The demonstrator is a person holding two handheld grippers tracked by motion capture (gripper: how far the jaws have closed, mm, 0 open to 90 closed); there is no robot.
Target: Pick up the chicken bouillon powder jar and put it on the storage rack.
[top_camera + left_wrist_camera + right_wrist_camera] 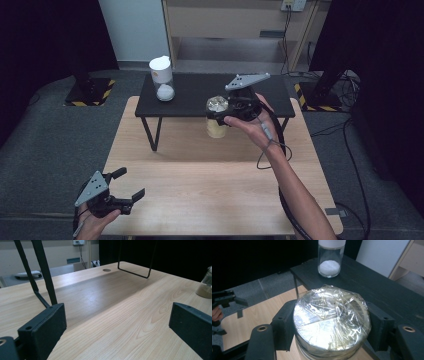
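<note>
Your right gripper (223, 113) clamps the film-topped jar (332, 320) beside the black shelf's (200, 92) front edge — held by its lid end (smooth film), it may slip. Your left gripper (127, 184) rests wide open at the table's (210, 195) near-left corner.
</note>
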